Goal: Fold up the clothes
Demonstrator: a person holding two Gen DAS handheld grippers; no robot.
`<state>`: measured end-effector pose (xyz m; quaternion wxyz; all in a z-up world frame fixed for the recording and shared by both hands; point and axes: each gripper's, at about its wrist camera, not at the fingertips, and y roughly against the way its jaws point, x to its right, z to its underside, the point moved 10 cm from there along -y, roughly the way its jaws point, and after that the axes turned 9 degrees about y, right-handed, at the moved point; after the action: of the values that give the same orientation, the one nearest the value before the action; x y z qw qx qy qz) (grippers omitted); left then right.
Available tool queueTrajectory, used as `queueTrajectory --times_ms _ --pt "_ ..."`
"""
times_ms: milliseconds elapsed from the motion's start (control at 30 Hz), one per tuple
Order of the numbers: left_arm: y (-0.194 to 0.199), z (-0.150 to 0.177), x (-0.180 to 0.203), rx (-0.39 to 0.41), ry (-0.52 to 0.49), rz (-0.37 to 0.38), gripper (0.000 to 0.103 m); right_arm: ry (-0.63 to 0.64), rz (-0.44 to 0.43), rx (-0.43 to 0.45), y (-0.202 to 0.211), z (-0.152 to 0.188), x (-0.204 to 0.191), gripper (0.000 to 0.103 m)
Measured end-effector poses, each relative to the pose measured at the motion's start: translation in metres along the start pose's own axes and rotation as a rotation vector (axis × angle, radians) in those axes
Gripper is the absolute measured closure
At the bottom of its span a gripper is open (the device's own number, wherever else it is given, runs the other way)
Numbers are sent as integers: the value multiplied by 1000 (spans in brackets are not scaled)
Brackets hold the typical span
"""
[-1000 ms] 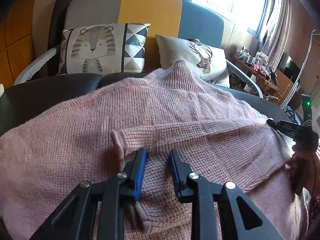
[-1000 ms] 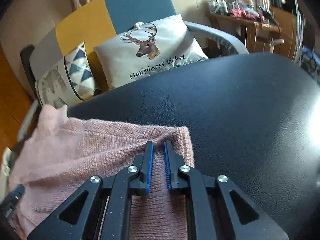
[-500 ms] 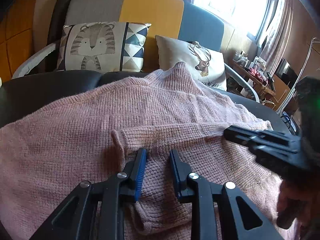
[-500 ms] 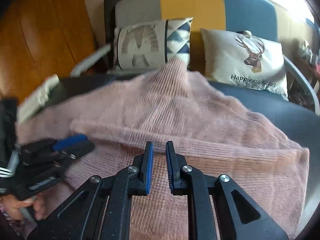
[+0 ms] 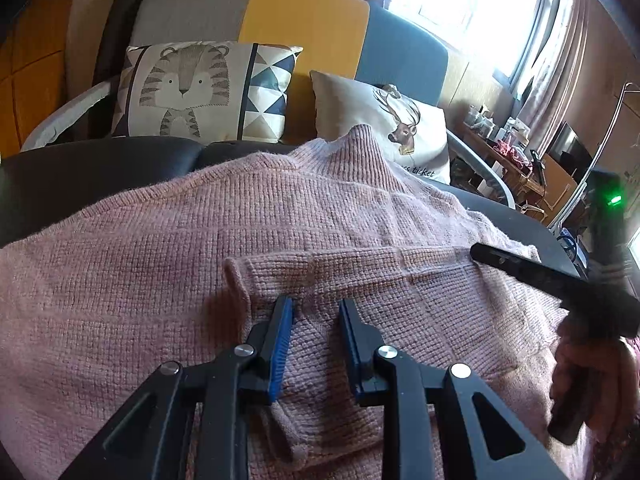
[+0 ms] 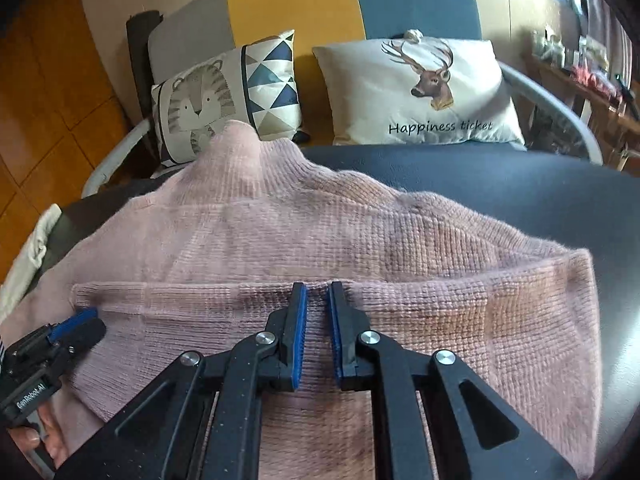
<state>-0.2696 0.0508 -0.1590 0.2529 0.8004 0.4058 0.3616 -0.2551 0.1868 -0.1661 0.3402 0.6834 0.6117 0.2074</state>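
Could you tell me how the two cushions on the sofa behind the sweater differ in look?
The tiger cushion shows a striped cartoon tiger with a panel of blue and tan triangles beside it; the deer cushion shows an antlered deer head on a plain pale cover. The deer cushion carries the words "Happiness ticket"; no words show on the tiger cushion. Both lean upright against the sofa back.

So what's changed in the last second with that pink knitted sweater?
The right gripper slid from the pink knitted sweater's right-hand edge to the middle of its folded-over sleeve, nearer the left gripper. Nothing was visibly grabbed or released. The left gripper and sweater stayed put.
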Motion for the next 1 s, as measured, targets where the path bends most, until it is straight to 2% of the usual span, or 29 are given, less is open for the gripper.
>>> queueTrajectory --times_ms 67,133,233,367,433,567,600,633,700,800,933,1000 --pt "0 0 0 0 2 3 79 -6 -112 44 8 -8 -32 90" --pt "0 0 -1 0 6 8 79 79 -190 19 4 -10 -72 90" --pt "1 0 -2 -2 14 18 79 126 -277 -48 -15 -5 -110 90" --pt "0 -1 -1 -1 12 15 79 156 -261 -79 -34 0 -114 93" --pt "0 -1 -1 -1 8 11 79 134 -249 -68 -36 -2 -104 99" --pt "-1 -1 -1 -2 11 16 79 55 -226 -54 -39 -6 -85 100" --pt "-1 -1 -1 -3 11 16 79 43 -230 -55 -36 -7 -84 100" --pt "-1 -1 -1 -3 11 16 79 48 -230 -46 -29 -8 -85 95" --pt "-1 -1 -1 -3 12 16 79 79 -220 -20 -13 -10 -87 95" --pt "-1 -1 0 -1 4 7 79 93 -166 -22 4 -3 -68 95" --pt "-1 0 0 -1 3 5 79 44 -132 -60 -3 9 -41 95" --pt "-1 -1 0 -1 4 6 79 32 -105 -54 -3 12 -28 99"
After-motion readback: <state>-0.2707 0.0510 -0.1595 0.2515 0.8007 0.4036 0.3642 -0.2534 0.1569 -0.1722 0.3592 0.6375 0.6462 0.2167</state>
